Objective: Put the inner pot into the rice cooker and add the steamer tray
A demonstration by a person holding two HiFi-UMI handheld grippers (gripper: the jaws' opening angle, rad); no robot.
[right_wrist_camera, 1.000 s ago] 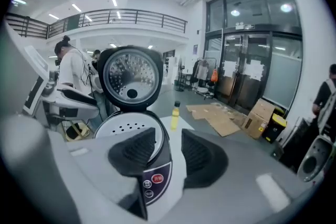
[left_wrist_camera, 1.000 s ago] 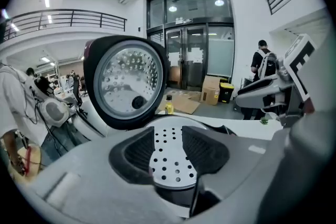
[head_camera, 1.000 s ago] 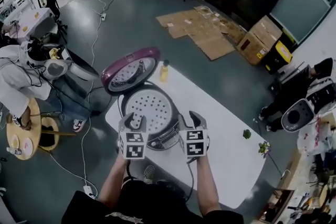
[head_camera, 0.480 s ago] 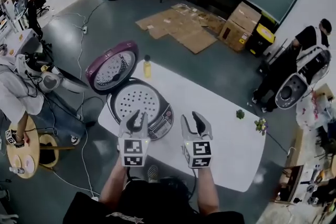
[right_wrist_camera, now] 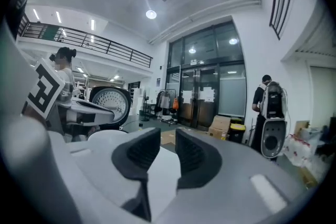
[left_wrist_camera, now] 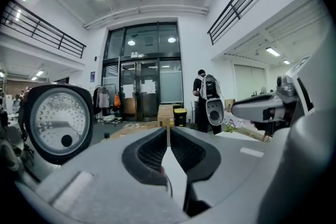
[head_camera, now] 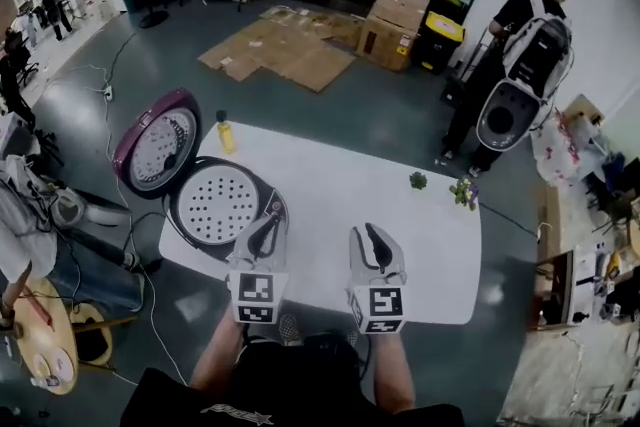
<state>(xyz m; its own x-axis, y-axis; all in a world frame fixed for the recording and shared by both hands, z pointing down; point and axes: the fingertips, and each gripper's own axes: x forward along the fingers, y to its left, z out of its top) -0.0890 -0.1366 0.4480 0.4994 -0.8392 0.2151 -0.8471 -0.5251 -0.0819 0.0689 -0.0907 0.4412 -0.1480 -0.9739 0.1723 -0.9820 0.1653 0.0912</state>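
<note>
Tongs: left gripper (head_camera: 270,220) just clenched, empty; right gripper (head_camera: 373,240) closing, gapped, empty | risk: left swing could clip rice cooker (head_camera: 178,220) at 10 o'clock, unseating steamer tray (head_camera: 213,204).

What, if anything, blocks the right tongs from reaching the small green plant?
Probably yes, reachable: only bare table separates the plant from the right tongs, whose empty jaws have just been closing.

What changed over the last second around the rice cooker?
The left gripper and right gripper drew back from the rice cooker to over the table. Both pairs of jaws have just been closing on nothing: left now shut, right still apart. The steamer tray stays in the cooker, lid open.
</note>
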